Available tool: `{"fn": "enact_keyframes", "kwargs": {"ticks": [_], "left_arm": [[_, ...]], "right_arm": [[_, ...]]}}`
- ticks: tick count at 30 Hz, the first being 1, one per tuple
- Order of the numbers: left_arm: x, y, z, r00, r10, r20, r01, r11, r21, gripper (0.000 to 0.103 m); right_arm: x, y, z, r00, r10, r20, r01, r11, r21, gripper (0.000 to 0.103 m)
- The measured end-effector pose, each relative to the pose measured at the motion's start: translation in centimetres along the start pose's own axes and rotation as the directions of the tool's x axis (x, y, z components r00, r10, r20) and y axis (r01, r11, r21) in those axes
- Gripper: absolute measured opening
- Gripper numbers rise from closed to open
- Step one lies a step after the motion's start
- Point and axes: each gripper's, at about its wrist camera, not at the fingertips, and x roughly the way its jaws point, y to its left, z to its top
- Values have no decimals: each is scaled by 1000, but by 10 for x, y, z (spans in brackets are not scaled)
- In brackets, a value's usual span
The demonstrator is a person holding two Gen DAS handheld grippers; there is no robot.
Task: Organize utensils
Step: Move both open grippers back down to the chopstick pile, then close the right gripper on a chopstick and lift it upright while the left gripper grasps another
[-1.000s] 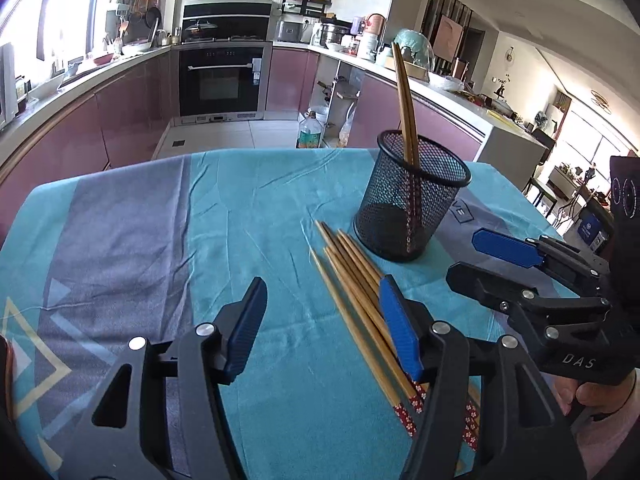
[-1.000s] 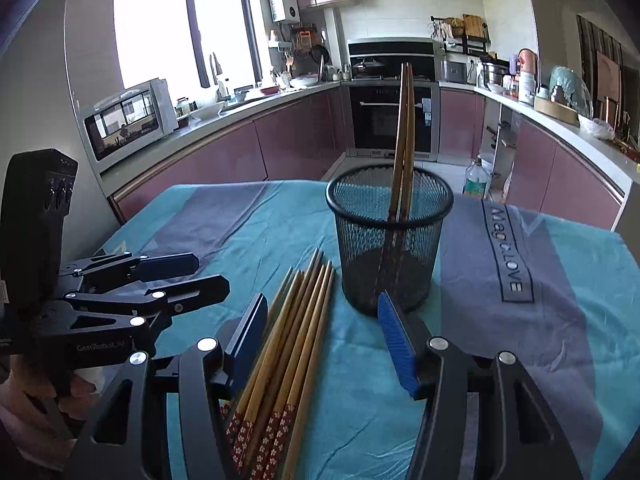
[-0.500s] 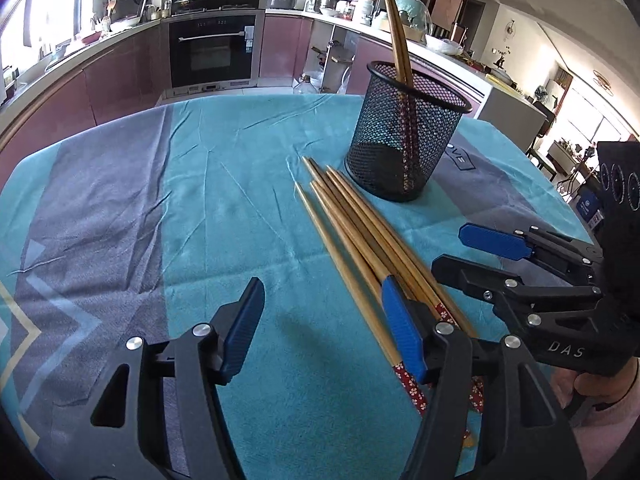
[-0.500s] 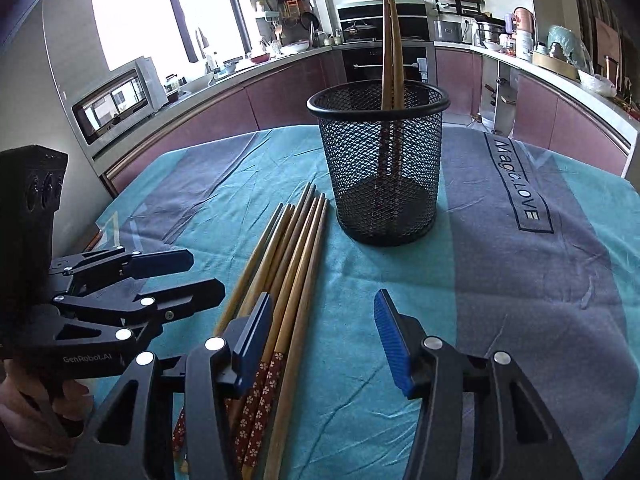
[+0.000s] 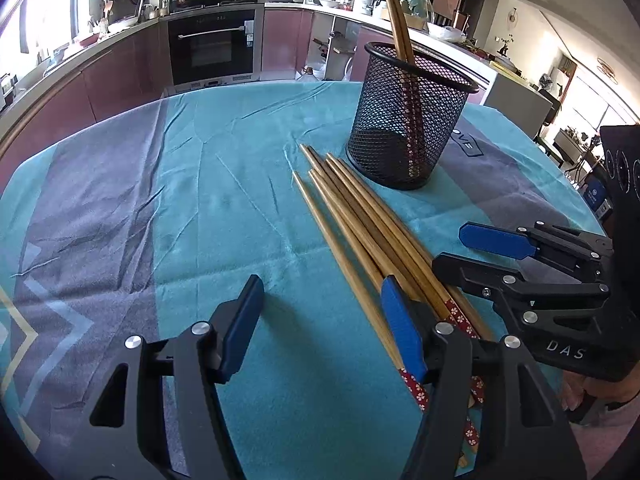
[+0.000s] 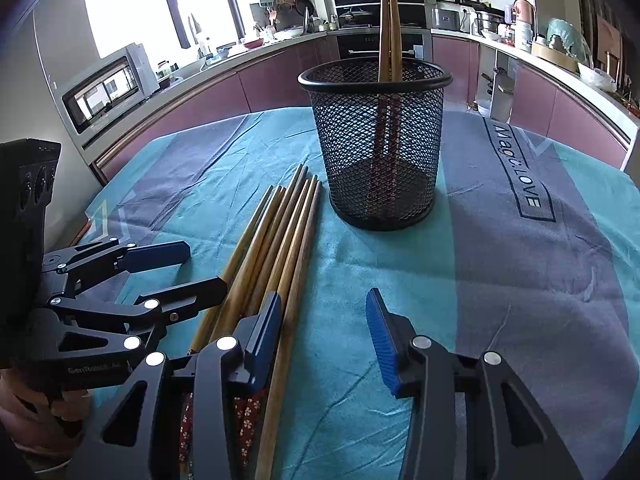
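Plainly, the tablecloth (image 6: pixel 520 240) reads "Magic.LOVE" beside the mesh holder (image 6: pixel 380 152).

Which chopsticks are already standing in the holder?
The two chopsticks leaning in the black mesh holder; the rest lie flat on the tablecloth beside it.

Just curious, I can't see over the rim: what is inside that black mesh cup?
Two chopsticks stand in the mesh cup, leaning on its rim, patterned ends down. Through the mesh nothing else shows, though its dark bottom is hard to read.
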Motion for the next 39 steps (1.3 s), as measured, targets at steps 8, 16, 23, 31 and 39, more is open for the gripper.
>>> {"fn": "enact_keyframes", "kwargs": {"ticks": [8,16,23,31,39], "left_arm": [[5,-6,-1,1000,26,2,-26,999,19,56],[7,-6,-4,999,48,4,-48,998,43,48],[9,-6,-3,998,59,3,-59,997,55,38],[10,3,1,999,49,-2,-49,999,23,27],[12,6,4,998,56,-3,-56,998,12,22]], "right_arm": [[3,4,2,1000,-17,-9,17,1000,-20,40],[10,14,5,999,-49,-23,47,997,-60,38],[17,19,11,998,-64,-27,61,995,-84,36],[23,21,17,996,-82,-30,78,992,-100,31],[25,21,19,998,-60,-32,57,994,-91,11]]}}
